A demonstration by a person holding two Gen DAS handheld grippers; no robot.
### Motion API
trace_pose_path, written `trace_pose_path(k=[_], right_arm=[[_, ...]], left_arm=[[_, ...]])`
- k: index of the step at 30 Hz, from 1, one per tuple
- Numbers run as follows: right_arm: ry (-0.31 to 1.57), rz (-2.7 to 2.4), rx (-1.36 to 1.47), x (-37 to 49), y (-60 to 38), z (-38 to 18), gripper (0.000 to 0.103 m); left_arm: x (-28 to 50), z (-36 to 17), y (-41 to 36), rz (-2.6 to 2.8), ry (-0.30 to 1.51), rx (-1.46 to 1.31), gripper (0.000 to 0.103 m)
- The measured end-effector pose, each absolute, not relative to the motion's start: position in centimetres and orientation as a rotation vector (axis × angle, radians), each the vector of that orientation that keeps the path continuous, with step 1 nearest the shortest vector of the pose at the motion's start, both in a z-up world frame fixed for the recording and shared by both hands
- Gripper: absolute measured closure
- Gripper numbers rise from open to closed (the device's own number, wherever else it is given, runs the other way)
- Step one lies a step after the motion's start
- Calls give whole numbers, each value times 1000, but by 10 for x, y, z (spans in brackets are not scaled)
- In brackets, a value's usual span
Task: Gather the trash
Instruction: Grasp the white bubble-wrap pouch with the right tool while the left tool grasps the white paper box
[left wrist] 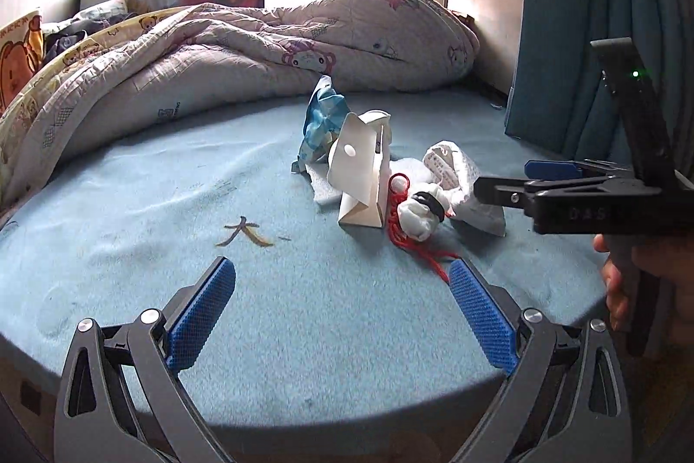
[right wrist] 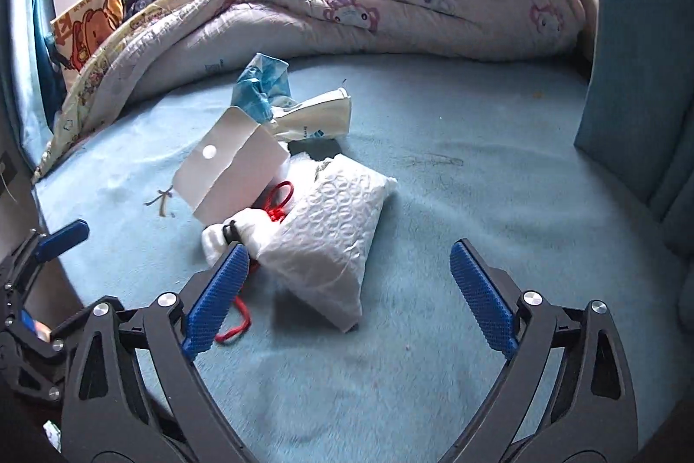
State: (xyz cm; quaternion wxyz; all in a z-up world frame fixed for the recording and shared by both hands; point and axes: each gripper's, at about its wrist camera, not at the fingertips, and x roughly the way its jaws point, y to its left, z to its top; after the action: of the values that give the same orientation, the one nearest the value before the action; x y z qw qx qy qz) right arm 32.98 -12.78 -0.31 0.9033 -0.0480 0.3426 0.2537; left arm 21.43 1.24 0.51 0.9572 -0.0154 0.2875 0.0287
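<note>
Here, the trash sits in a small heap on a blue bed sheet (left wrist: 130, 176), in front of a rumpled quilt (left wrist: 269, 46). The heap has a folded white card (right wrist: 230, 163), a bubble bag (right wrist: 329, 228), a blue wrapper (right wrist: 260, 85), a red string (left wrist: 407, 233) and a tied white bag (left wrist: 418, 213), all touching. A bit of banana peel (left wrist: 245, 233) lies apart to the left. The left gripper (left wrist: 342, 311) is wide, with nothing in it, near the heap. The right gripper (right wrist: 351, 293) is wide too; the bubble bag lies between its pads, not squeezed.
</note>
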Motion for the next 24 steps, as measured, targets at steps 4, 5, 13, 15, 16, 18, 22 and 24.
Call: trace_pose_path(k=[4,5,13,15,16,18,22,24], right_arm=[[734,490,-132,346,-117,-10,23],[756,494,-130,349,-116,-13,29],[753,518,-208,342,-108,-18,54],[695,501,-256,331,-105,-15,56],[667,494,-275,326,-104,-13,56],[610,472,-312,314,-104,-8,57],[542,456,-341,295,-107,1,57],[527,459,-345,289,-110,6,57]], left_arm=[[232,11,20,69,575,-29,6],[236,12,22,72,575,-30,6],[257,11,24,85,585,-29,6],[259,11,22,84,586,-23,6],[259,11,20,86,586,-17,6],[261,10,18,87,588,-3,6],[264,9,17,94,592,5,6],[267,9,17,97,594,3,6]])
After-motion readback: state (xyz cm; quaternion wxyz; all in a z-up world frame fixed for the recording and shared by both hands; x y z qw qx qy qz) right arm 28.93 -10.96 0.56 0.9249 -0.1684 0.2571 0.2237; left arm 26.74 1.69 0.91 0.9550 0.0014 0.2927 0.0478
